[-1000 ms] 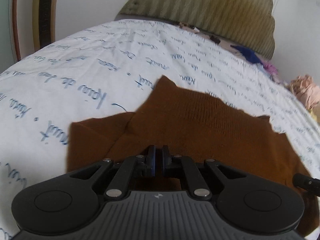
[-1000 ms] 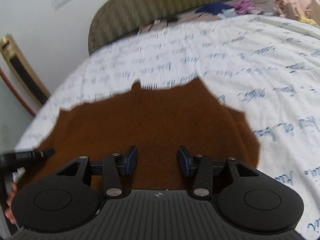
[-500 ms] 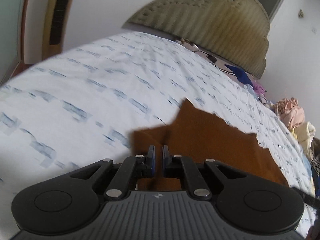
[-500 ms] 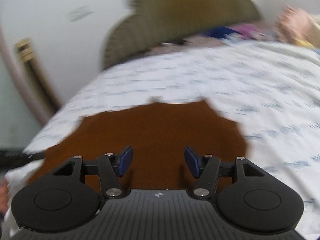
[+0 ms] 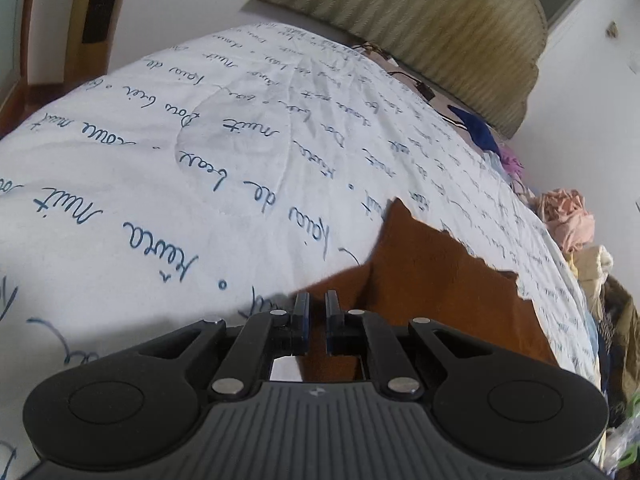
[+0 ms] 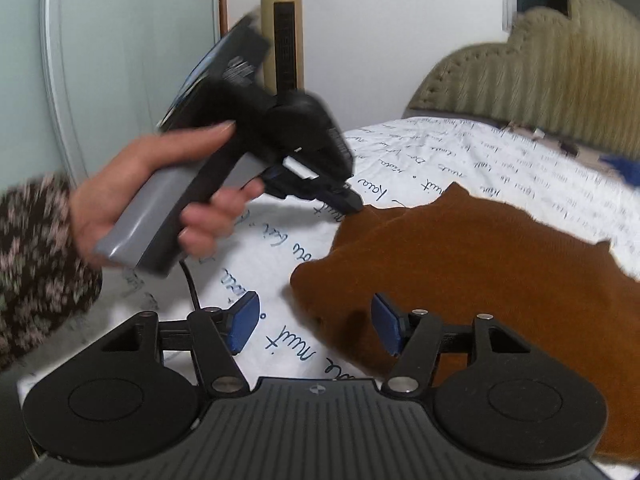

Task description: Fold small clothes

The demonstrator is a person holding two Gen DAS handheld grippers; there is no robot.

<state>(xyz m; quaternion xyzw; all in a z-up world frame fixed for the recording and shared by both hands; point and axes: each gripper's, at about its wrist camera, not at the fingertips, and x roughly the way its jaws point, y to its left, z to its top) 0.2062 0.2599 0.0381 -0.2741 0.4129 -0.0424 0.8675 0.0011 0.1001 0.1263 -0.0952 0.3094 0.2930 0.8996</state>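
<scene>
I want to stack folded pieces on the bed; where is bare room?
Free: the white quilt left of the brown garment, up to the headboard. Crowded: the clothes pile at the right edge and the blue cloth by the headboard.

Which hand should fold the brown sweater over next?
Probably the left gripper: it is shut on the brown sweater at its far edge. The right gripper is opening, with only a bit of the near edge loose between its jaws.
</scene>
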